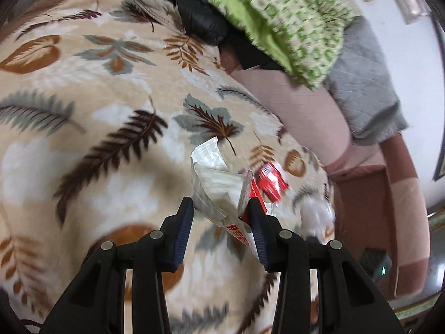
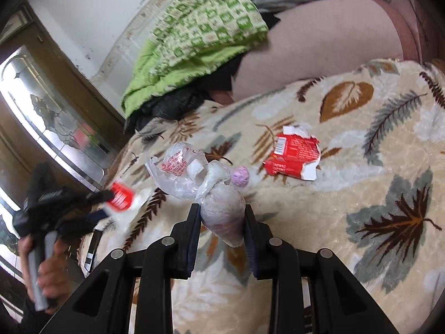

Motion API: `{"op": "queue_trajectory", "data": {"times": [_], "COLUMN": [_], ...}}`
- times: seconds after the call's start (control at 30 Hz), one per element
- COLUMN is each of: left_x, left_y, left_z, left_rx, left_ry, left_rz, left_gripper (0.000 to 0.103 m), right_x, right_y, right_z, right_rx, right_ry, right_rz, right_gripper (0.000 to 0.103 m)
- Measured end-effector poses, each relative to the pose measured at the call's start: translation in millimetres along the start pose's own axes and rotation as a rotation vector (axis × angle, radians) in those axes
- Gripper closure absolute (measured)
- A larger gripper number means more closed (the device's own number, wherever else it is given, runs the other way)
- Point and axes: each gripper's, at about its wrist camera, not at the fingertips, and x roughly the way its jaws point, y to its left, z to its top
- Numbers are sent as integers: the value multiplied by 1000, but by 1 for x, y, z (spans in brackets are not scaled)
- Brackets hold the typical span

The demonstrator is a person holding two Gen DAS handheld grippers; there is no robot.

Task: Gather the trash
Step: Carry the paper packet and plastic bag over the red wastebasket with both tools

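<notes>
My left gripper (image 1: 219, 208) is shut on a crumpled white and red wrapper (image 1: 219, 183), held above the leaf-patterned blanket (image 1: 83, 139). In the right wrist view the left gripper (image 2: 103, 203) appears at the left, holding that wrapper (image 2: 122, 196). My right gripper (image 2: 222, 214) is shut on a knotted clear plastic bag (image 2: 222, 211) with pale contents. A torn red wrapper (image 2: 292, 156) lies on the blanket (image 2: 361, 167) further ahead; it also shows in the left wrist view (image 1: 271, 181). A clear bag with red print (image 2: 178, 167) and a small pink ball (image 2: 240, 175) lie just beyond my right fingers.
A green patterned quilt (image 2: 200, 33) and black clothing (image 2: 167, 105) are piled at the bed's far side, with a grey pad (image 1: 364, 83) and pink sheet (image 2: 306, 41). A glass door (image 2: 47, 105) stands to the left. The bed edge drops off at the right in the left wrist view.
</notes>
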Motion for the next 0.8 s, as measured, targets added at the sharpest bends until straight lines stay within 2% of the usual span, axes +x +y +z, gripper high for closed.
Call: {"op": "queue_trajectory", "data": {"times": [0.17, 0.33, 0.47, 0.6, 0.8], "left_x": [-55, -100, -128, -150, -173], "left_y": [0, -1, -2, 3, 12], "left_z": [-50, -107, -148, -184, -223], "left_rx": [25, 77, 150, 201, 243], "left_ry": [-18, -34, -70, -85, -95], "left_rz": [-73, -136, -131, -139, -153], "left_gripper": [64, 64, 64, 64, 64], "right_x": [-35, -77, -108, -143, -197], "right_y": [27, 56, 73, 88, 114], "right_z": [-14, -45, -76, -107, -159], "right_rx": [-39, -82, -111, -85, -83], "right_ry": [-53, -107, -136, -169, -240], "right_rz": [-7, -13, -21, -7, -24], "right_gripper": [71, 71, 71, 71, 71]}}
